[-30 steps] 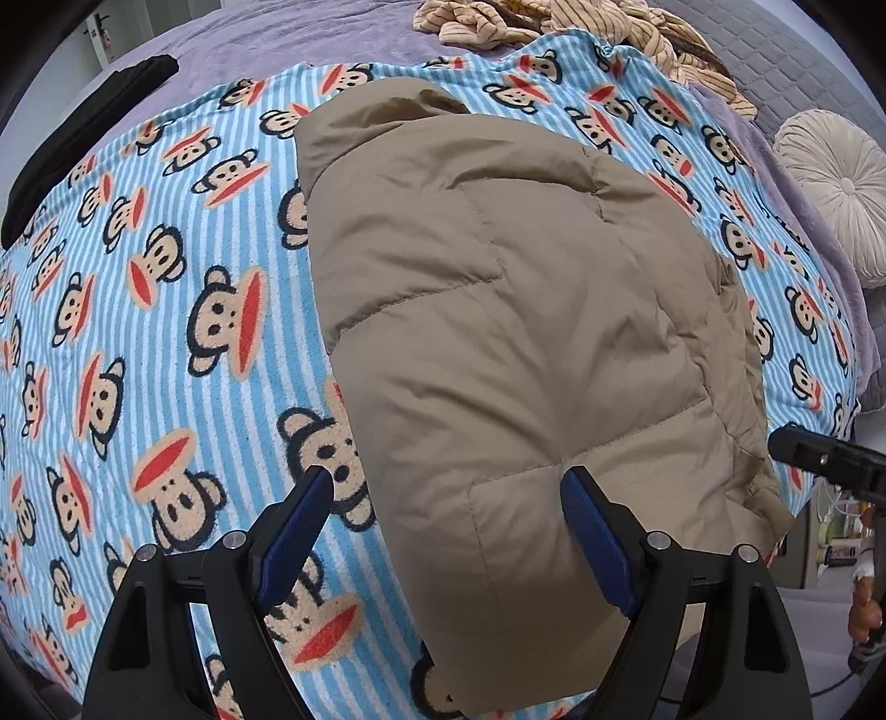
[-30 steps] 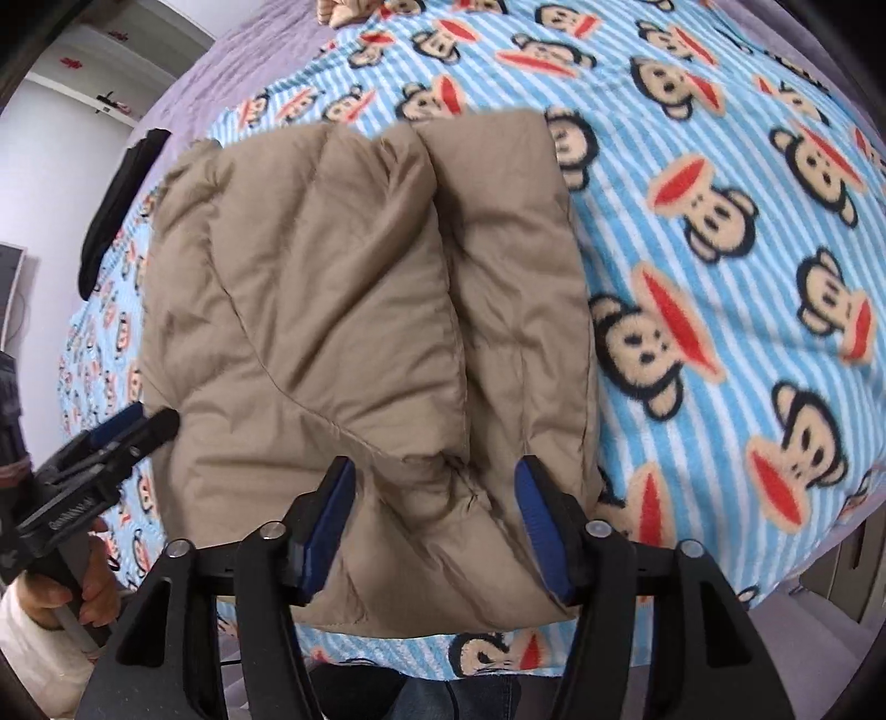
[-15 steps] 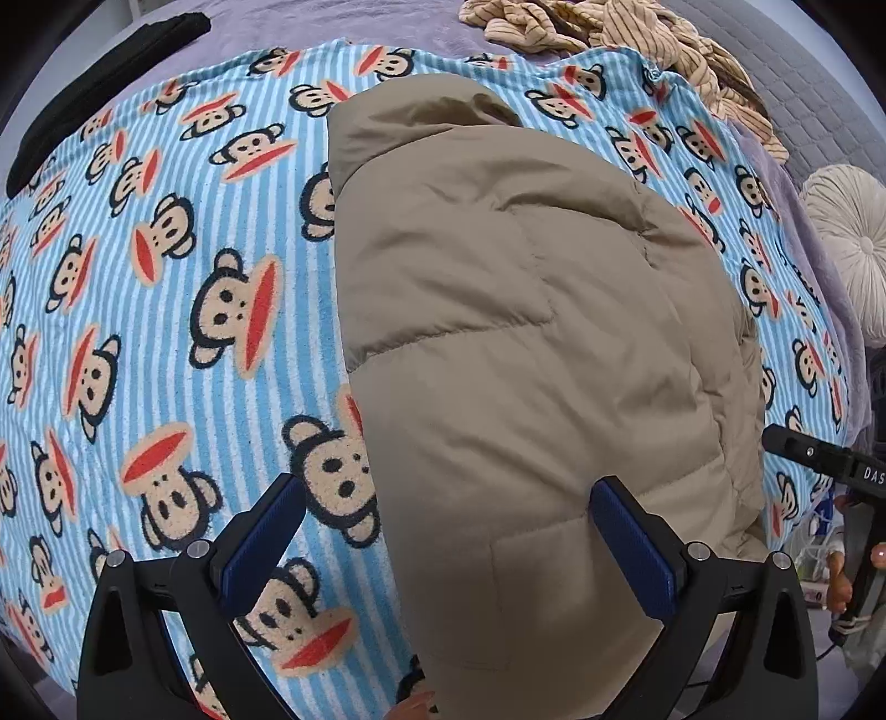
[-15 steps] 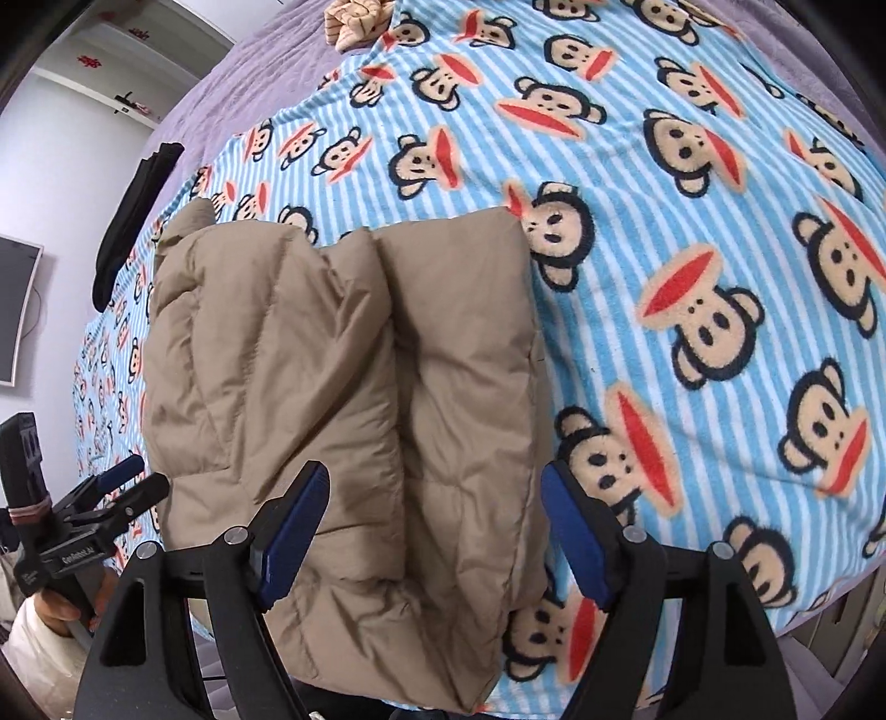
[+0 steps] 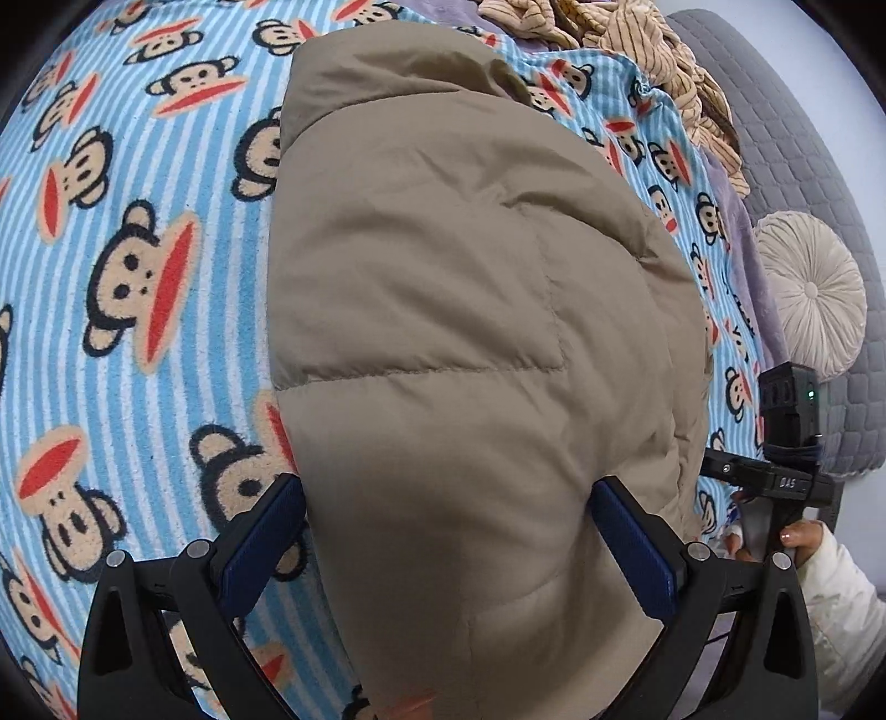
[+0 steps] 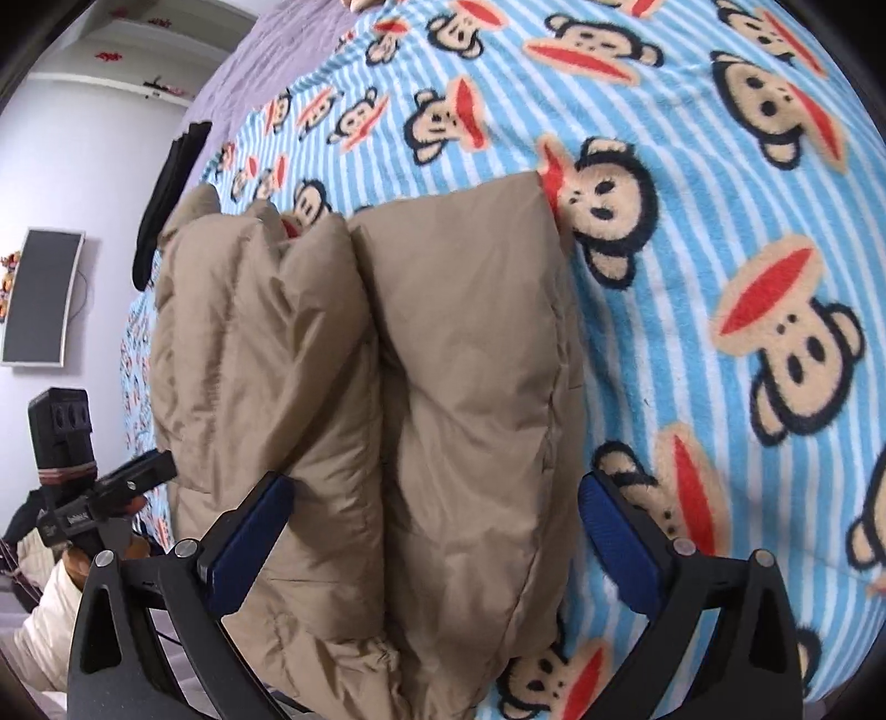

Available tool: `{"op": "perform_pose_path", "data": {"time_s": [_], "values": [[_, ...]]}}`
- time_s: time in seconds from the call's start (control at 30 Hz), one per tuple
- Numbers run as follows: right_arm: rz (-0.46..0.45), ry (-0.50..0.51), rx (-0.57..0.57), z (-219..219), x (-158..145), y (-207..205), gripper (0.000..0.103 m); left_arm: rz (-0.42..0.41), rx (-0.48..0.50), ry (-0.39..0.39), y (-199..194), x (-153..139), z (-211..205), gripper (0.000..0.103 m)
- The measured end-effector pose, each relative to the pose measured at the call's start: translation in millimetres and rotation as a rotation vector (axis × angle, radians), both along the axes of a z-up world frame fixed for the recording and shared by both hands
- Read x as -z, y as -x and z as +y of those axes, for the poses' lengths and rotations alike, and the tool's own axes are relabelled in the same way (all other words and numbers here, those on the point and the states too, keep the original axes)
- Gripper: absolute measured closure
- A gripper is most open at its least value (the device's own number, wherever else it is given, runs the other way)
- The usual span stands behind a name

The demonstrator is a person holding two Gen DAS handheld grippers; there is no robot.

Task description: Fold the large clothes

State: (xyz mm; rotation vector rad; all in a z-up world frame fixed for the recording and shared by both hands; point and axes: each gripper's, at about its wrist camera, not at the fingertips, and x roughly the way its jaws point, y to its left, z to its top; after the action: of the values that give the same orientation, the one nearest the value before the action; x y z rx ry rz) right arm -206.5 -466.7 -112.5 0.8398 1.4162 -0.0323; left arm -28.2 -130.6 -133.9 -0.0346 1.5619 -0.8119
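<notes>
In the left wrist view, a tan padded jacket [image 5: 459, 332] lies on a bed covered by a blue striped blanket [image 5: 138, 277] printed with monkey faces. The jacket runs from near the camera up to its collar at the far end, its sides already turned in to make a narrow bundle. The left gripper [image 5: 448, 537] is spread wide, one finger on each side of the jacket's near end, gripping nothing. At the right edge the other tool shows beside the jacket. A heap of striped beige clothes [image 5: 637, 50] and a round cushion [image 5: 811, 293] sit further off.

In the right wrist view, the same jacket [image 6: 421, 387] shows as two thick rolls lying side by side with a deep crease between them. The right gripper [image 6: 437, 531] is also spread wide, straddling the near end without pinching it.

The jacket looks light but bulky: soft filling under a smooth shell that is likely slippery and springy, so folds may puff back open. A thin pinch of the shell alone would probably slide; taking hold at the near hem, deep enough to catch both layers of each roll, seems the surer grip for bringing that end over toward the collar.
</notes>
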Motion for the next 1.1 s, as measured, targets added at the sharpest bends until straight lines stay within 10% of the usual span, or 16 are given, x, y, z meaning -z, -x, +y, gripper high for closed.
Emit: {"op": "perform_pose_path", "data": {"time_s": [0.37,0.67,0.9,1.1], "values": [[-0.005,-0.169,-0.038,-9,52,-32,0.000,0.183,-0.030,0.135,-23,52,-11,0.000],[-0.036,-0.311,0.068,1,71,-38,0.001,-0.014,-0.007,0.027,0,17,-37,0.014],[-0.052,-0.344,0.126,3,55,-28,0.046,-0.137,0.017,0.007,8,-17,-41,0.027],[-0.099,-0.348,0.137,17,36,-29,0.053,-0.193,0.018,0.042,4,-39,-17,0.027]]}}
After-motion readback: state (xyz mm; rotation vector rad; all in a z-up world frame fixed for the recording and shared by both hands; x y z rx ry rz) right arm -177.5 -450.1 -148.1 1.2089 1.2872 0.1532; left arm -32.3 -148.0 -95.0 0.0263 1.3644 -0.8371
